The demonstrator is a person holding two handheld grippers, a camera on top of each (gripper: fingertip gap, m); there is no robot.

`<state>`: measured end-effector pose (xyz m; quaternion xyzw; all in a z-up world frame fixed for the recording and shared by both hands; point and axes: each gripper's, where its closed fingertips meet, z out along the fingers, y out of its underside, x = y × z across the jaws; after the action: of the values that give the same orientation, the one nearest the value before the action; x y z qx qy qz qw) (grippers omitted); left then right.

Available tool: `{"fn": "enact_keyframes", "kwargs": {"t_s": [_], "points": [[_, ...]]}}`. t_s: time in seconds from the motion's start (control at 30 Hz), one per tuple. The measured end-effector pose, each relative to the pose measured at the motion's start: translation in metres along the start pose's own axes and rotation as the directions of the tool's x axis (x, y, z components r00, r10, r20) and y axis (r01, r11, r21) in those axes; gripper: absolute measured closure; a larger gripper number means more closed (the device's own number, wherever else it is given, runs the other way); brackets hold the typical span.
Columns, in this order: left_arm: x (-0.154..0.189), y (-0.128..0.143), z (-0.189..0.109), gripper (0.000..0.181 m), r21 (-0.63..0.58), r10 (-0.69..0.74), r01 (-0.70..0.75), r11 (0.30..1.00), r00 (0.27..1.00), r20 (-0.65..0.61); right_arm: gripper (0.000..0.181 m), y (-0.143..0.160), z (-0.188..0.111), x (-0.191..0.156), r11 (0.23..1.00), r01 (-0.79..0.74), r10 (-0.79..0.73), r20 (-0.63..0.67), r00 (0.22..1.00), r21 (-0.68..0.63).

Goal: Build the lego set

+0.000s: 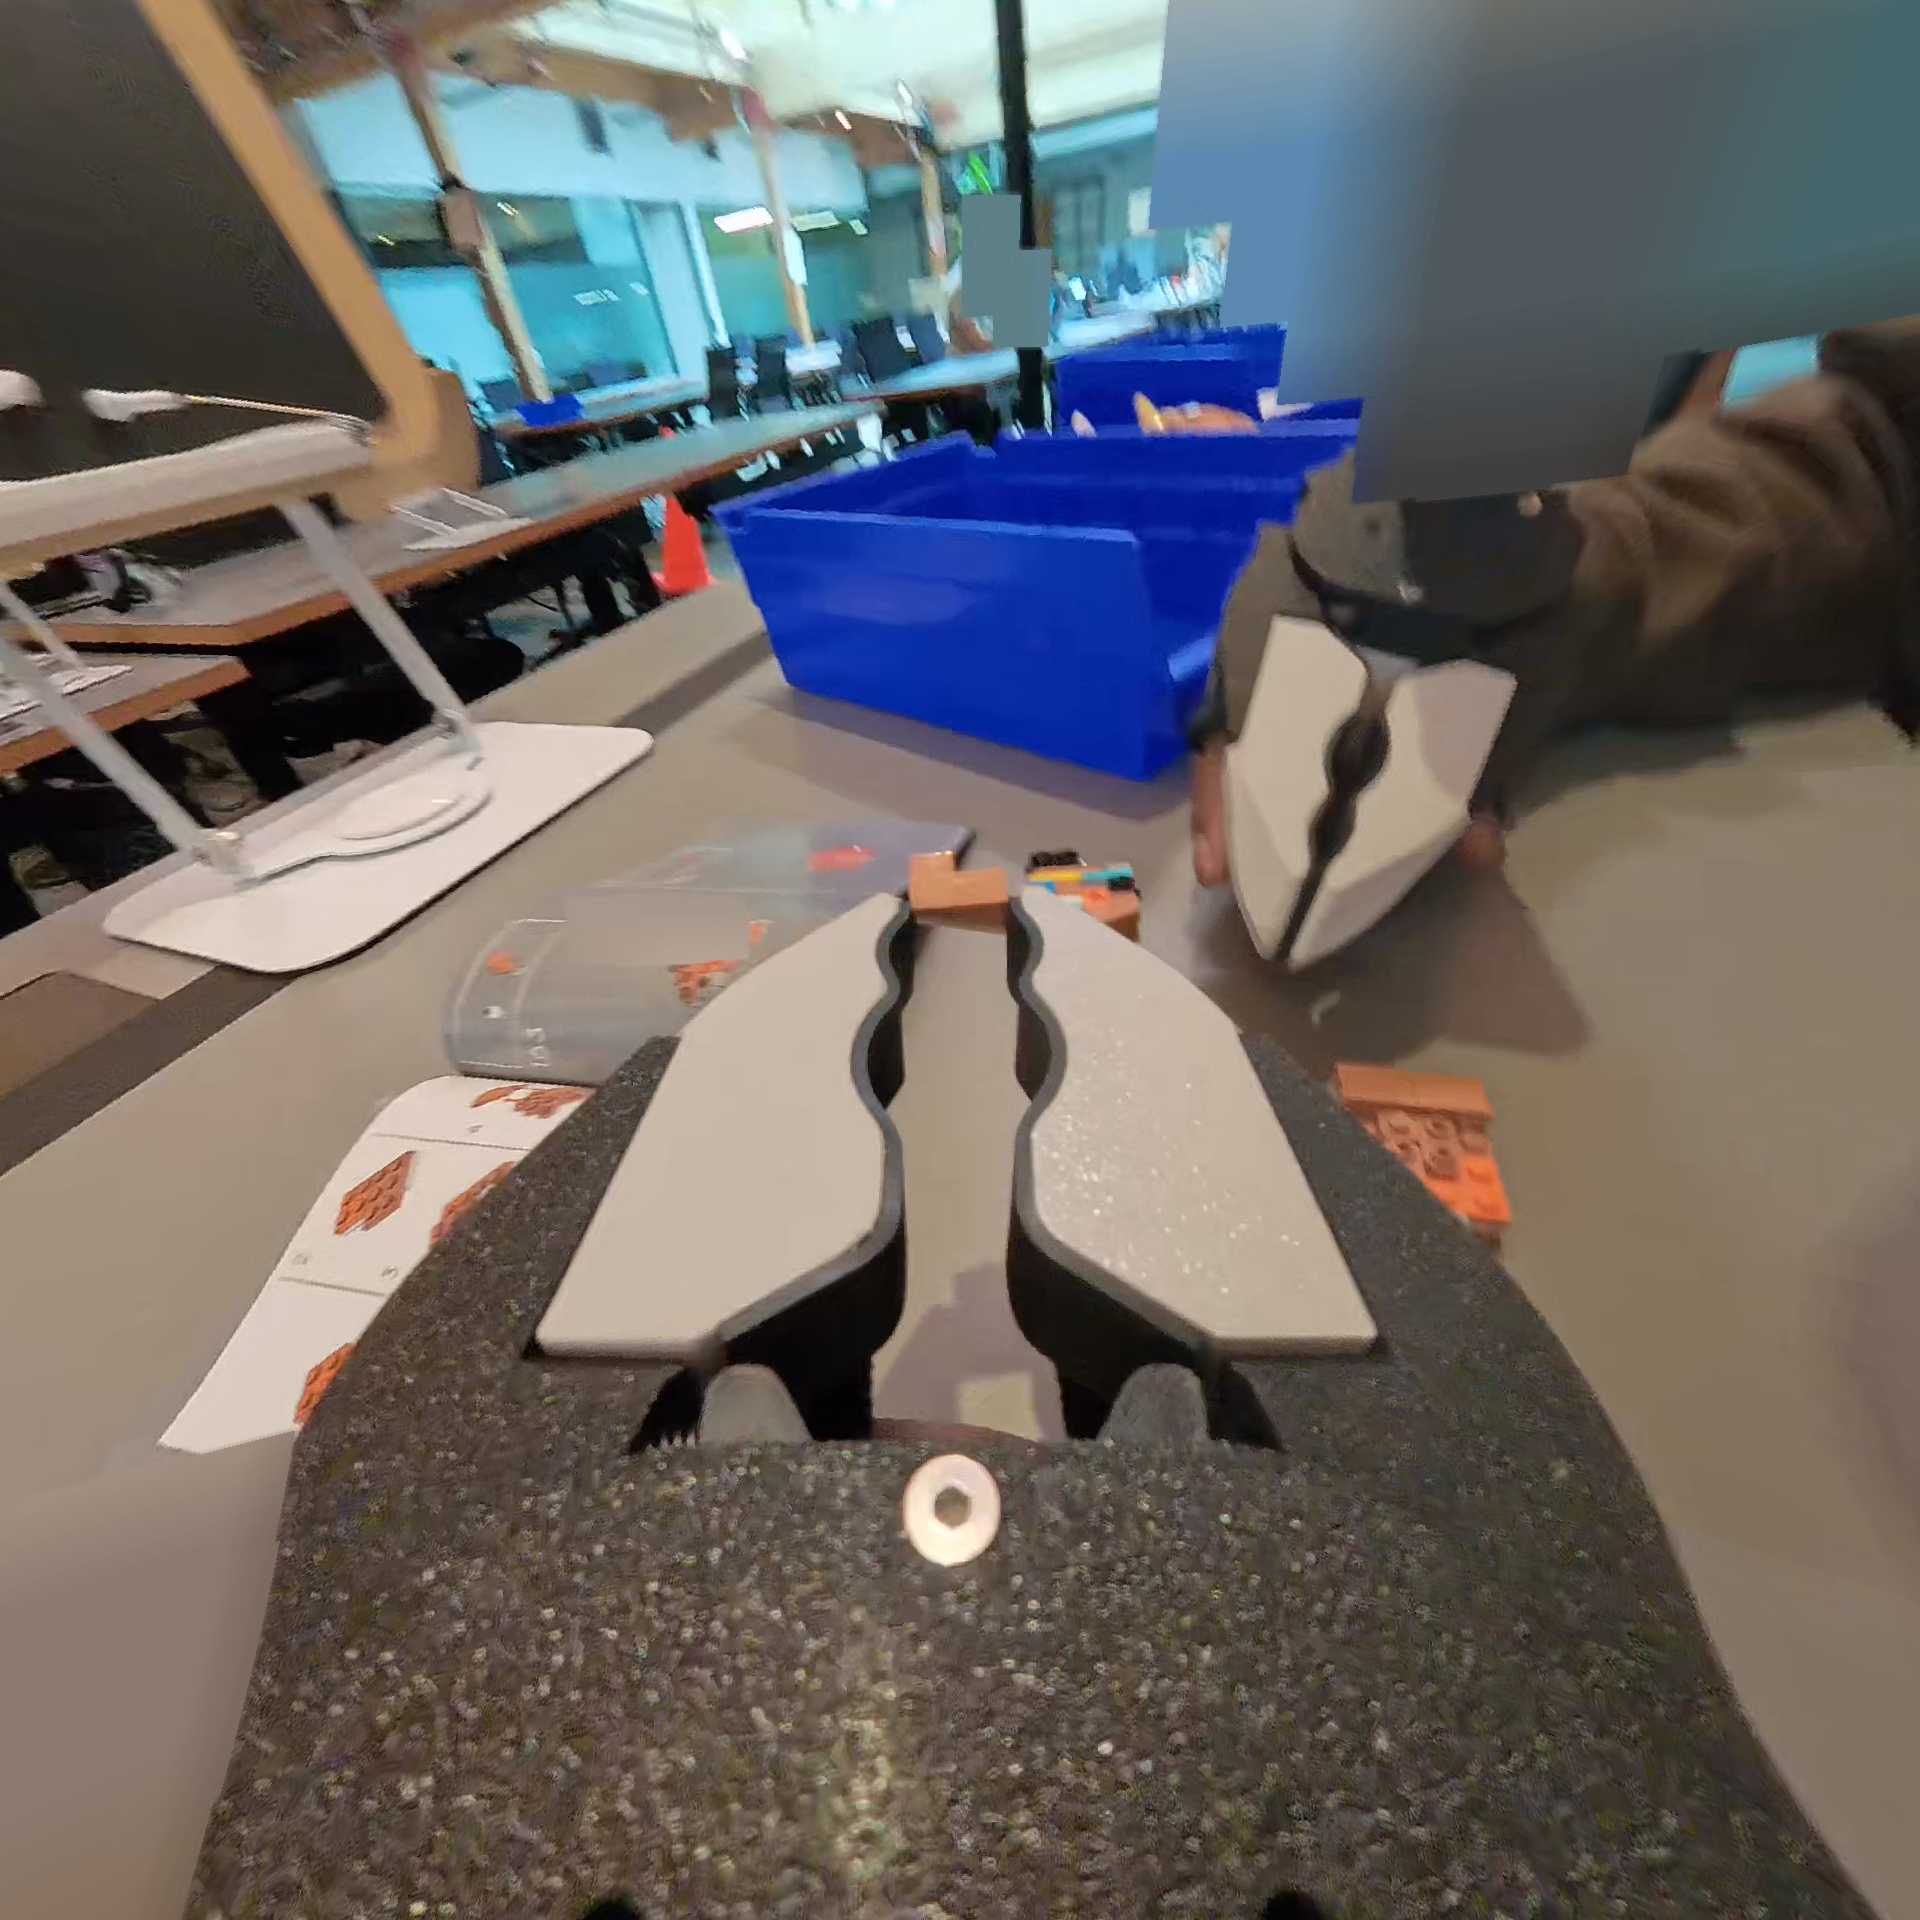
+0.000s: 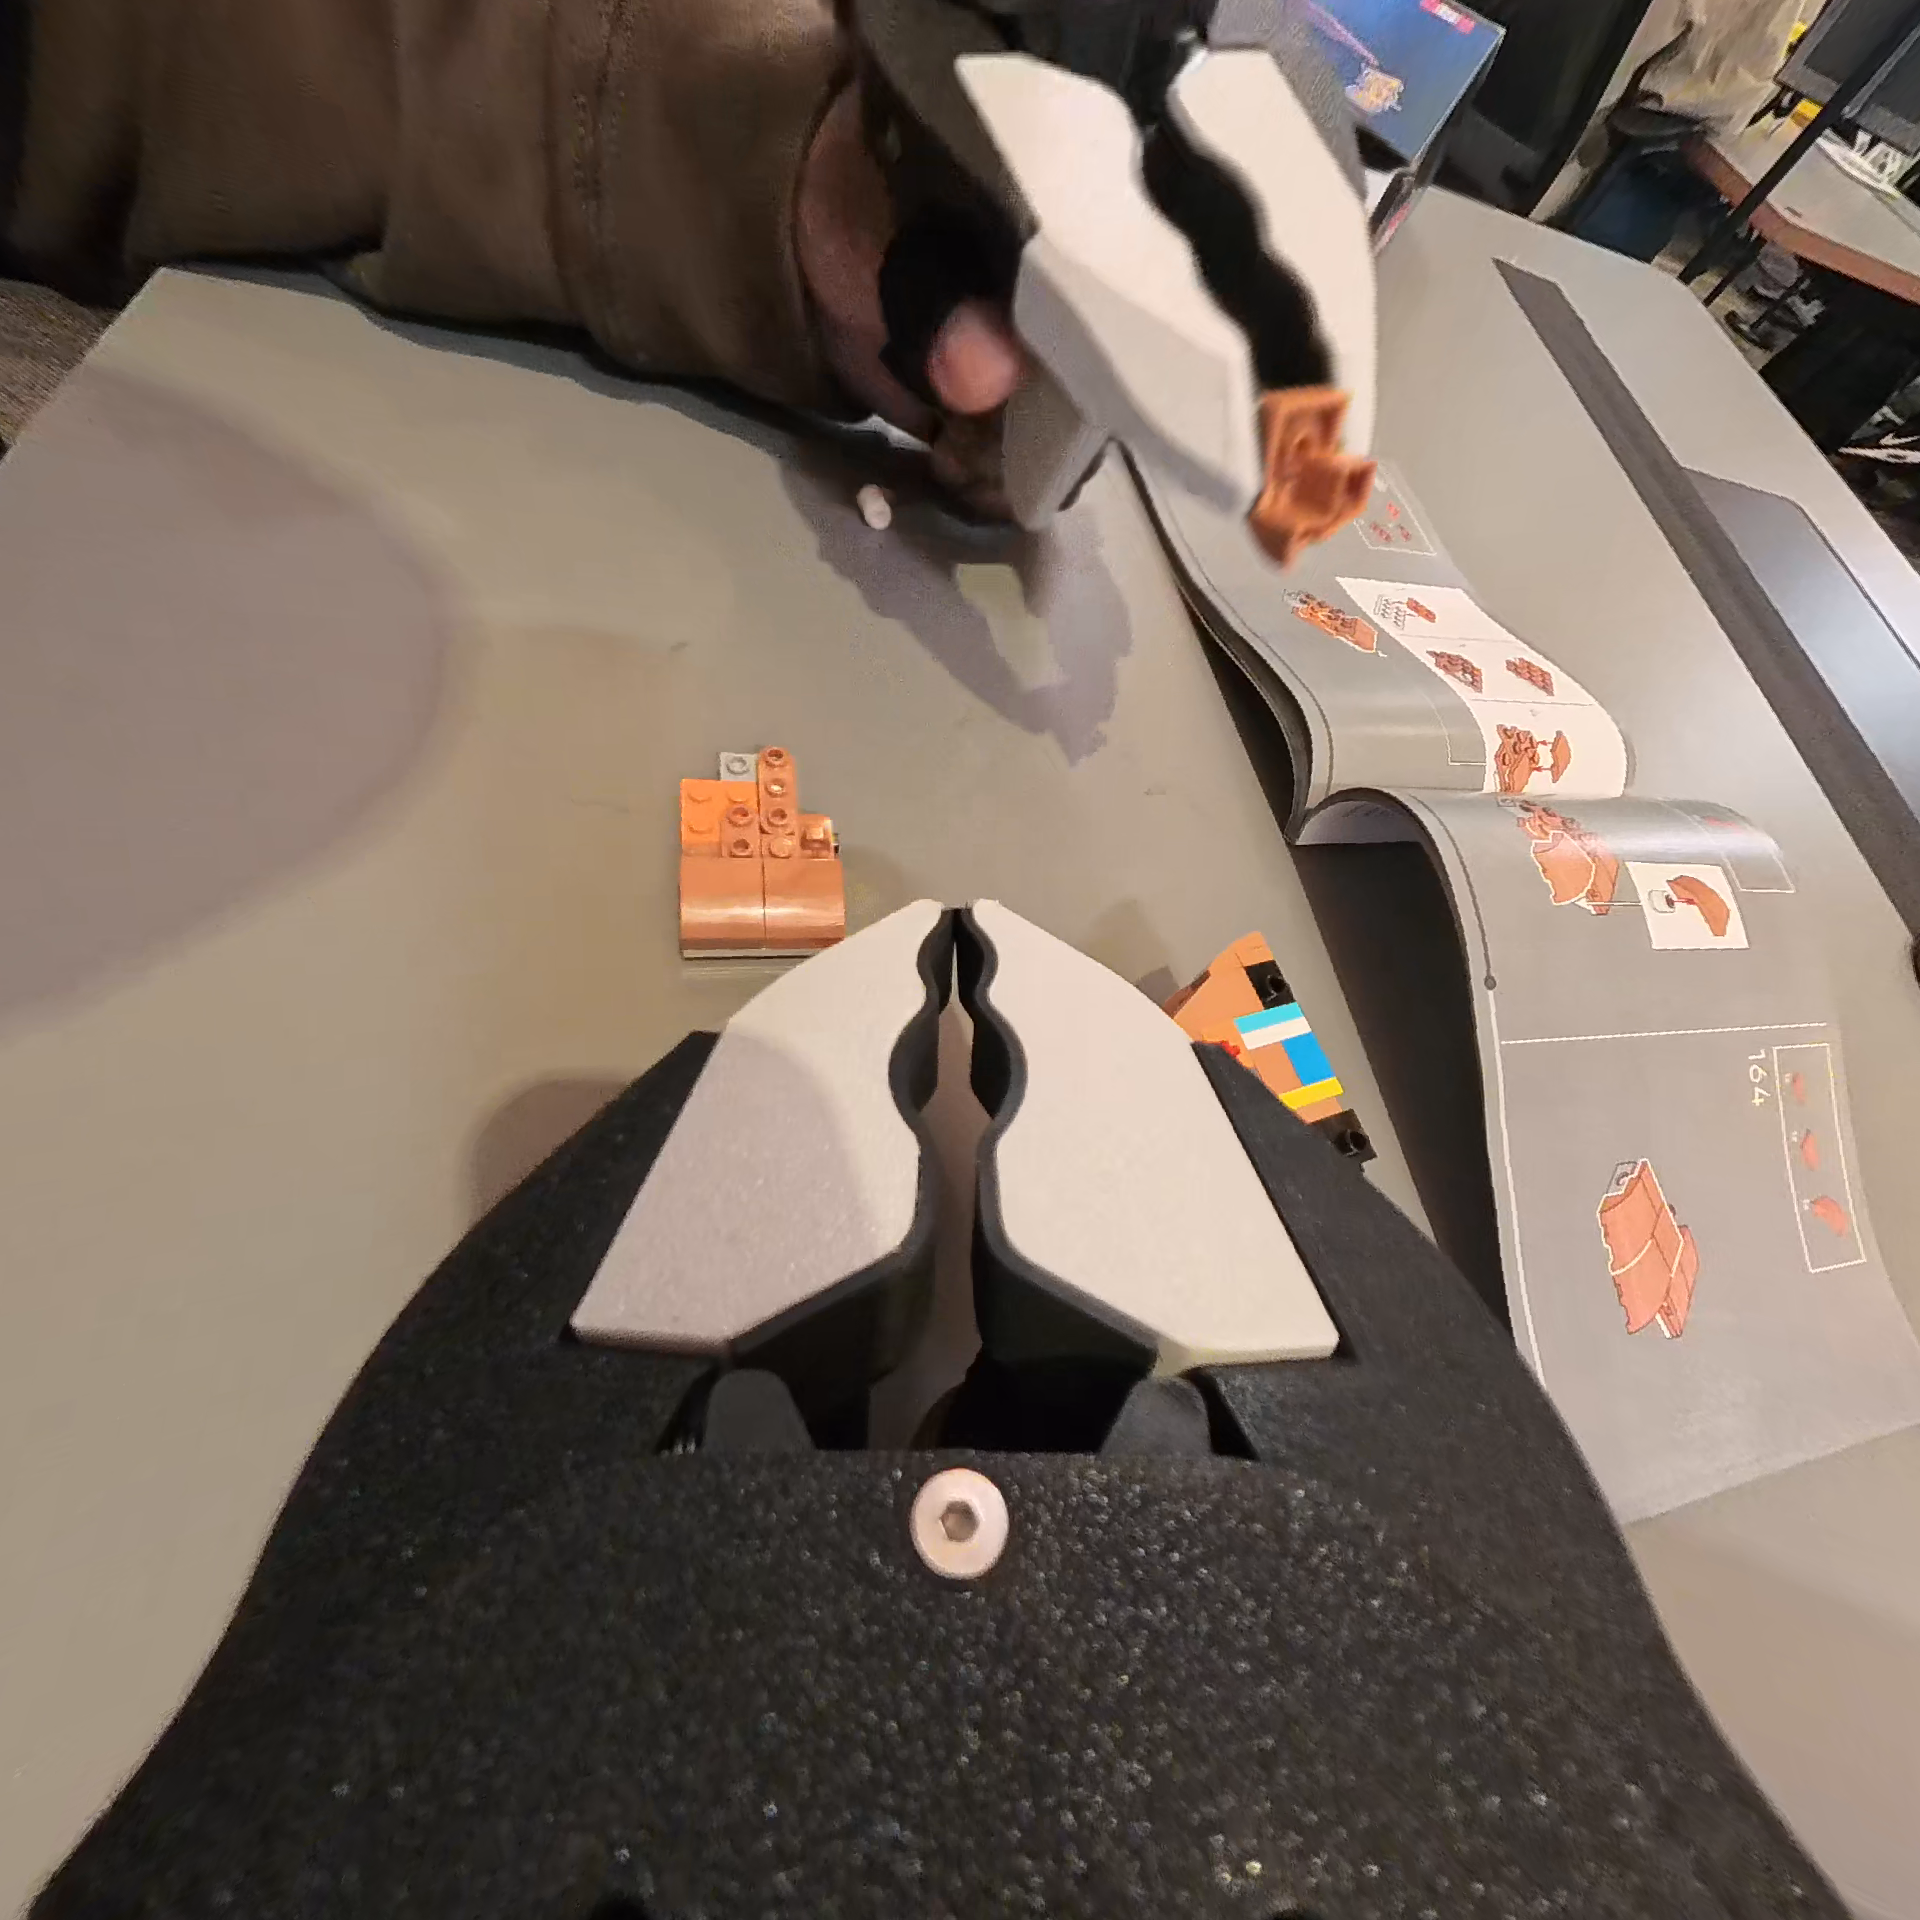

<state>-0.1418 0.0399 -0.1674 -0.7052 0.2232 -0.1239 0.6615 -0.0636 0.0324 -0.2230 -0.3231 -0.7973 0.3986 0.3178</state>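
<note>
Large blue plastic bins (image 1: pixel 966 613) in row on grey tabletop (image 1: pixel 1662 1039). White metal laptop stand (image 1: pixel 384 821) at left. Orange traffic cone (image 1: pixel 683 545) beyond table.

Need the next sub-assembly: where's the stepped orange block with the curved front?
In the right wrist view, the stepped orange block lies on the grey table, just beyond the right gripper, left of the multicoloured piece.

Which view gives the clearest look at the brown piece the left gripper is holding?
The right wrist view: the brown piece hangs clamped at the left gripper tips, well above the table. The left wrist view shows only its far end poking out past the tips.
</note>
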Motion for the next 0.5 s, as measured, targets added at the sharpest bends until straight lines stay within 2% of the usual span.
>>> {"fn": "enact_keyframes", "kwargs": {"t_s": [0.1, 0.2, 0.33, 0.5], "points": [[-0.015, -0.009, -0.008, 0.165, 0.082, -0.076, 0.071, 0.994, 0.995, 0.058, 0.181, 0.001, 0.001, -0.001, 1.0, 0.009, -0.009, -0.001, 1.0, -0.01], [-0.022, -0.013, -0.017, 0.164, 0.1, -0.075, 0.065, 0.993, 0.993, 0.097, 0.181, 0.002, 0.001, -0.002, 1.0, 0.017, -0.017, 0.001, 1.0, -0.018], [-0.021, -0.009, -0.033, 0.164, 0.01, -0.011, 0.009, 1.0, 0.986, 0.164, 0.181, -0.003, 0.003, -0.002, 1.0, -0.005, 0.005, 0.025, 1.0, -0.002], [-0.014, 0.009, -0.065, 0.165, -0.164, 0.073, -0.023, 0.986, 0.948, 0.31, 0.18, -0.038, 0.02, -0.008, 0.998, -0.054, 0.05, 0.126, 0.991, 0.028]]}}
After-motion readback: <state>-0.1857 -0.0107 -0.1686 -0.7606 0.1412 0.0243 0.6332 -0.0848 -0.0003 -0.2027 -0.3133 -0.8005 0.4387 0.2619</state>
